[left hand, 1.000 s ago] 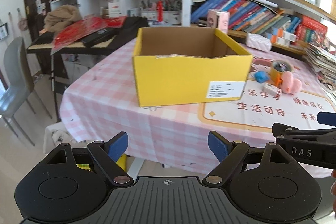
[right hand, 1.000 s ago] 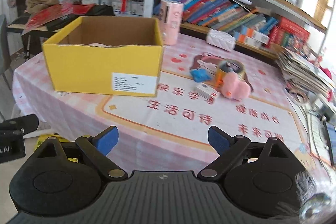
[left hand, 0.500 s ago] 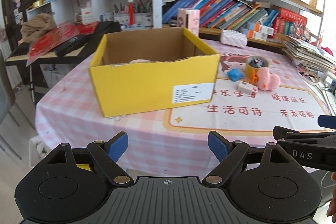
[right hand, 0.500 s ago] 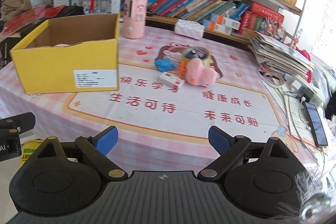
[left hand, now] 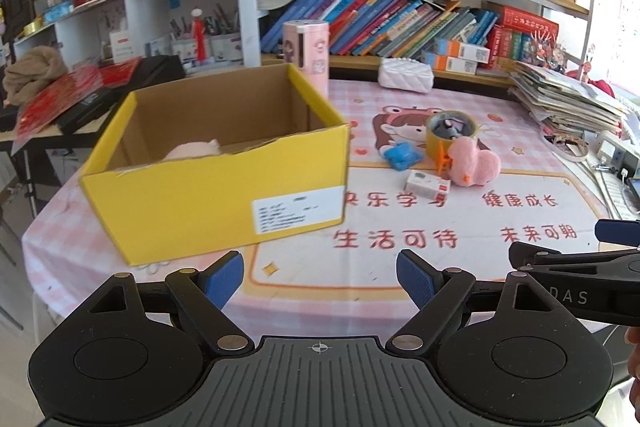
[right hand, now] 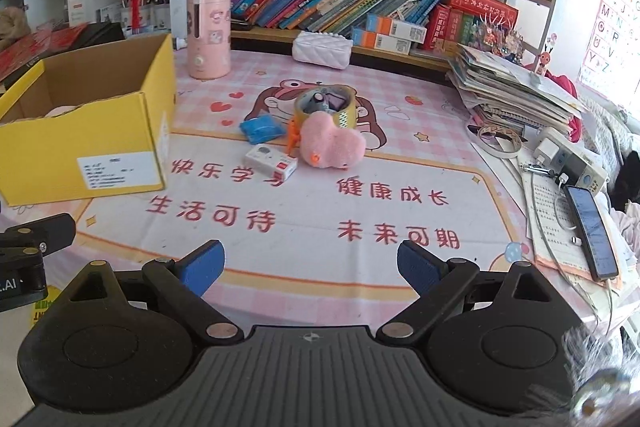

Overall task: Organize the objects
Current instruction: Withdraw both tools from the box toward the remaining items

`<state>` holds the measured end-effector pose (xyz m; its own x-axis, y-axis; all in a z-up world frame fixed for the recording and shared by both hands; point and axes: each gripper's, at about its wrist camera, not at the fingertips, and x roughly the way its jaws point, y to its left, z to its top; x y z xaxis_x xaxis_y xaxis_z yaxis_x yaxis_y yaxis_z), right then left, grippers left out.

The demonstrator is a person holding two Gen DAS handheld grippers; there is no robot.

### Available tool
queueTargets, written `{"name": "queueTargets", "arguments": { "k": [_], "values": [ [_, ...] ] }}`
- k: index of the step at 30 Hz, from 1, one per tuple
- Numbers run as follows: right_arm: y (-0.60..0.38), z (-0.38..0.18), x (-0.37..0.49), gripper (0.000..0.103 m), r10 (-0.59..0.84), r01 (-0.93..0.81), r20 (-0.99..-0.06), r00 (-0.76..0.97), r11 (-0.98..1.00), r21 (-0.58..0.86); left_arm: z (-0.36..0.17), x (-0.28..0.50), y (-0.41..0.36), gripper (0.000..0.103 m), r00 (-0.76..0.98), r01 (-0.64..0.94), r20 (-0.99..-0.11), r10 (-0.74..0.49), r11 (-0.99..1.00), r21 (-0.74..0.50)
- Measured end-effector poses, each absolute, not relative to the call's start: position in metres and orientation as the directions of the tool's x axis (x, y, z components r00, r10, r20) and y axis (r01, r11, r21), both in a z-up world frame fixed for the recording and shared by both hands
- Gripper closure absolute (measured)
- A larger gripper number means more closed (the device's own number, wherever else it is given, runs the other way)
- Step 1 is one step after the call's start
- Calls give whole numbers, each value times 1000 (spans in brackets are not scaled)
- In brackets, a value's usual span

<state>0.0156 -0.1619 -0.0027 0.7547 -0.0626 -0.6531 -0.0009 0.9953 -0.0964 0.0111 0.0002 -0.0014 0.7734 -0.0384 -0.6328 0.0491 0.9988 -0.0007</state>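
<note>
Both views have swung right along the tabletop [right hand: 400, 155]: the yellow box [left hand: 216, 203] slides leftward while the toy cluster around the pink plush [right hand: 332, 143] centres. Left gripper [left hand: 320, 277] and right gripper [right hand: 310, 263] stay spread, empty, suggesting a pickup next.

A yellow cardboard box [left hand: 224, 163] with a brown inside and white label sits on a pink-and-white checked tablecloth [right hand: 400, 219] printed with red characters. Near it lie a pink plush toy [right hand: 332, 143], a blue packet [right hand: 260, 129] and yellow tape roll [right hand: 326, 107].
</note>
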Motion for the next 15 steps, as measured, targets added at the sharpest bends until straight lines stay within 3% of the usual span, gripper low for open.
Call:
{"name": "queueTargets", "arguments": {
  "k": [15],
  "values": [
    [-203, -8, 67, 10, -60, -13, -677, 734, 995, -102, -8, 57, -38, 17, 761, 49, -647, -49, 999, -19]
  ]
}}
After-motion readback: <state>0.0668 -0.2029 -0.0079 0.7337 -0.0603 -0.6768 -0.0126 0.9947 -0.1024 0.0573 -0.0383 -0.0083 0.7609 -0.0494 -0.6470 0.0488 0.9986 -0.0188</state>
